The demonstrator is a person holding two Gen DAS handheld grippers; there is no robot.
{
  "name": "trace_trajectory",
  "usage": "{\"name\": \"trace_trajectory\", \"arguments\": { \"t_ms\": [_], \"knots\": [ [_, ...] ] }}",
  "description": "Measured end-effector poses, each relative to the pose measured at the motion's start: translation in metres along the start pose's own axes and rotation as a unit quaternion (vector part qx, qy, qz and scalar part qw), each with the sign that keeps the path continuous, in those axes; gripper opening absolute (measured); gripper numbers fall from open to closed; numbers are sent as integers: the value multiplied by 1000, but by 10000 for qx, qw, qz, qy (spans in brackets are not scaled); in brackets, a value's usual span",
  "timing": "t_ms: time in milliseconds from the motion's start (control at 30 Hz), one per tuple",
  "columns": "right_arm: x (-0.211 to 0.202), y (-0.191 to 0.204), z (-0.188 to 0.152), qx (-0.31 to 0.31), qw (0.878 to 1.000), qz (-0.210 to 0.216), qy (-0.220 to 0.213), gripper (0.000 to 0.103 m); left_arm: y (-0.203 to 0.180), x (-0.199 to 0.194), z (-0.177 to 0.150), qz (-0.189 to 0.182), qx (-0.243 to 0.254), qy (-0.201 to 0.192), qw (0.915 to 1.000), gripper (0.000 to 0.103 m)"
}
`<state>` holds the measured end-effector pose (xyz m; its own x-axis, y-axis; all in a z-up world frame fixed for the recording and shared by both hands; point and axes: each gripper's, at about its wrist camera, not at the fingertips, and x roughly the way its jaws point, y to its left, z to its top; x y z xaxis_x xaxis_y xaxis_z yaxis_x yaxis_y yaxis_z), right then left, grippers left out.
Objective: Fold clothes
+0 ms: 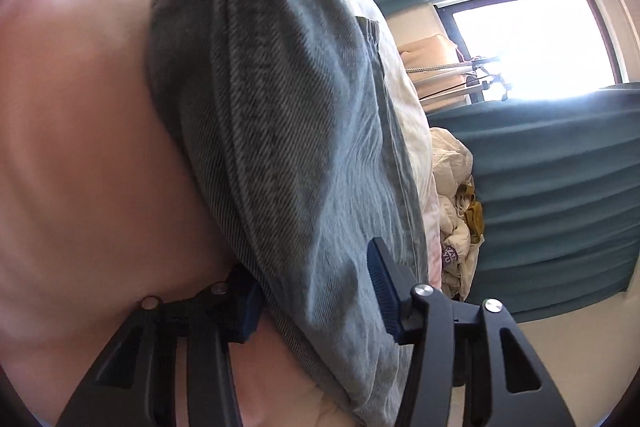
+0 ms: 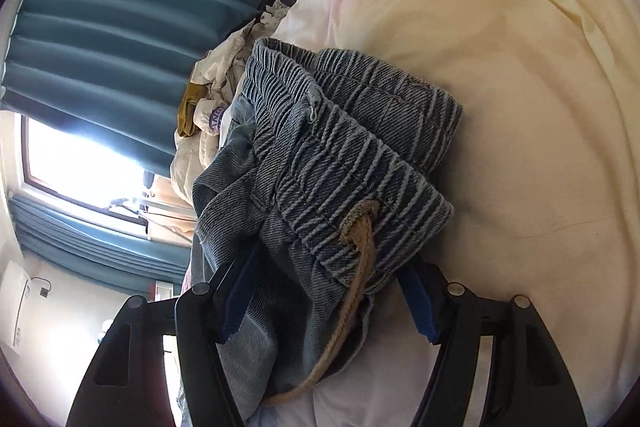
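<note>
Blue denim shorts (image 1: 288, 115) lie folded on the pink and cream bedsheet (image 1: 72, 147). My left gripper (image 1: 316, 291) has its blue-padded jaws on either side of the folded hem edge, closed against the denim. In the right wrist view the elastic waistband (image 2: 352, 163) with a tan drawstring (image 2: 356, 267) sits between my right gripper's (image 2: 328, 295) jaws, which press on the bunched denim from both sides.
A heap of cream and mustard clothes (image 1: 456, 211) lies at the bed's far edge, also in the right wrist view (image 2: 212, 99). Teal curtains (image 1: 560, 195) hang beyond, with a bright window (image 1: 532, 43) and a drying rack (image 1: 452, 79).
</note>
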<state>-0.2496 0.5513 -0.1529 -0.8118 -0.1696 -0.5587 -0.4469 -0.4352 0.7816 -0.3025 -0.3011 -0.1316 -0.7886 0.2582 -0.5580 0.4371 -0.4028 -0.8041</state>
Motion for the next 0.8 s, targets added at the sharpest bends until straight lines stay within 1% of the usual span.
{"name": "trace_trajectory", "arguments": {
  "t_ms": [33,67,133,167,267,333,433,533,600,667,800],
  "knots": [
    [0,2,0,-39,9999,-46,-85,56,-3,2,2,82,80,-24,9999,20],
    [-1,5,1,-126,9997,-156,-151,42,-7,2,3,132,166,-52,9998,14],
    [-4,12,2,-284,9988,-339,-234,27,-18,-5,1,184,434,-181,9987,11],
    [-7,16,3,-343,9984,-370,-261,23,-24,-12,-1,182,565,-259,9979,10],
    [-22,33,5,-591,9965,-432,-401,17,-39,-33,-5,56,678,-374,9970,9],
    [-34,45,7,-714,9954,-437,-463,16,-48,-50,-6,-13,741,-382,9965,9],
    [-57,61,9,-802,9949,-334,-520,16,-62,-80,-6,-19,951,-400,9947,9],
    [-85,72,10,-874,9946,-227,-518,16,-65,-116,-4,1,1084,-418,9932,9],
    [-106,73,8,-901,9947,-148,-475,16,-58,-140,-4,28,1159,-332,9927,9],
    [-126,69,2,-960,9945,-112,-403,16,-46,-160,-6,142,1215,-187,9923,9],
    [-161,50,-11,-993,9947,-31,-260,16,-10,-190,-17,224,1095,89,9937,9]
  ]
}}
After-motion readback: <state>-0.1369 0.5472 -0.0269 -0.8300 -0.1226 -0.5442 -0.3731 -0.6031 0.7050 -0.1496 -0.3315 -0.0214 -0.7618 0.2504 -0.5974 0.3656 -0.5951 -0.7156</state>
